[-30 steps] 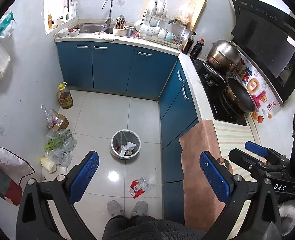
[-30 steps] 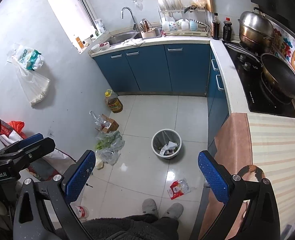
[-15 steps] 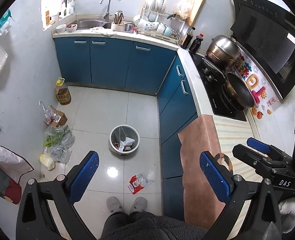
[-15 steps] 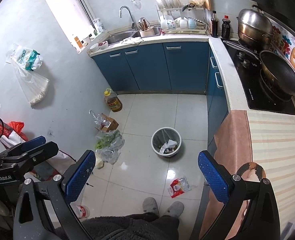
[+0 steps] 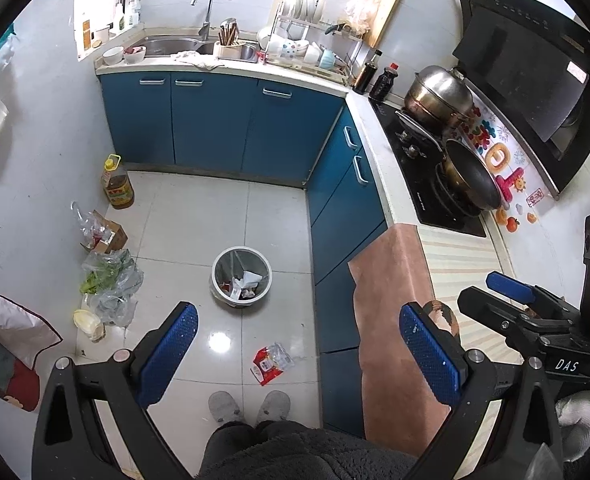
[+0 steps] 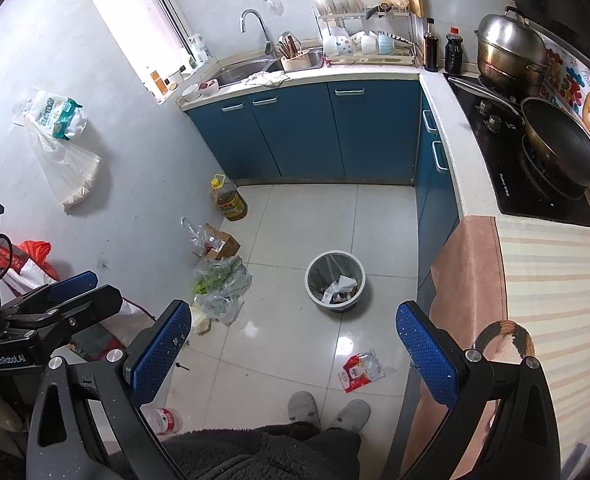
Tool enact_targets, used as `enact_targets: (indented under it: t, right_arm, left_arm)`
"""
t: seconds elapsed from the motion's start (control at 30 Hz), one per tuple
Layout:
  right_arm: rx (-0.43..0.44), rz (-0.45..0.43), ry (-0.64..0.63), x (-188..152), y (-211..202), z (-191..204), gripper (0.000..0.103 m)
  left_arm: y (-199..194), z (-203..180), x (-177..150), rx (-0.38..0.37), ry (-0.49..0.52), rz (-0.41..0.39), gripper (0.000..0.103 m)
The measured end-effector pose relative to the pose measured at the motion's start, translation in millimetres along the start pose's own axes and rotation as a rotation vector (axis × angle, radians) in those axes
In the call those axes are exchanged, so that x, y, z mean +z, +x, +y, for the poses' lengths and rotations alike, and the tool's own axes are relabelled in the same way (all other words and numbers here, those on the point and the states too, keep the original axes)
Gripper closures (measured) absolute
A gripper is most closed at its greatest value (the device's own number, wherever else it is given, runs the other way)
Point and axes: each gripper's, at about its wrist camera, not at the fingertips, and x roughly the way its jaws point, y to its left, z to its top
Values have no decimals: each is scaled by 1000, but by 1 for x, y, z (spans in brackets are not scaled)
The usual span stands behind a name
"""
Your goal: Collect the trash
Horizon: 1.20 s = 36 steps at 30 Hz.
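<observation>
A red and white snack wrapper (image 5: 271, 363) lies on the tiled floor just ahead of the person's slippers; the right wrist view shows it too (image 6: 360, 365). A grey trash bin (image 5: 241, 276) holding paper scraps stands mid-floor beyond it, also in the right wrist view (image 6: 335, 280). My left gripper (image 5: 301, 352) is open and empty, held high above the floor. My right gripper (image 6: 297, 350) is open and empty, also high. Each gripper shows at the edge of the other's view, the right one (image 5: 511, 292) and the left one (image 6: 75, 288).
Blue cabinets (image 5: 215, 124) run along the back and right. Plastic bags with greens (image 5: 111, 280), a cardboard box (image 5: 105, 232) and an oil bottle (image 5: 117, 184) sit by the left wall. A plastic bottle (image 6: 163, 420) lies near my feet. A stove with a pan (image 5: 471, 180) is on the counter.
Both grippers have risen and drifted slightly back; the bin and wrapper sit a little higher and smaller in view. Both stay open and empty.
</observation>
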Motion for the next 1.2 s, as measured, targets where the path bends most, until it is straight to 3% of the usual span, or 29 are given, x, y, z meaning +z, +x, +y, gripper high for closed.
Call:
enact_targets:
  t: [1.2]
  right_arm:
    - [20, -3, -1, -12, -10, -6, 0]
  left_arm:
    - [-7, -5, -5, -18, 5, -12, 0]
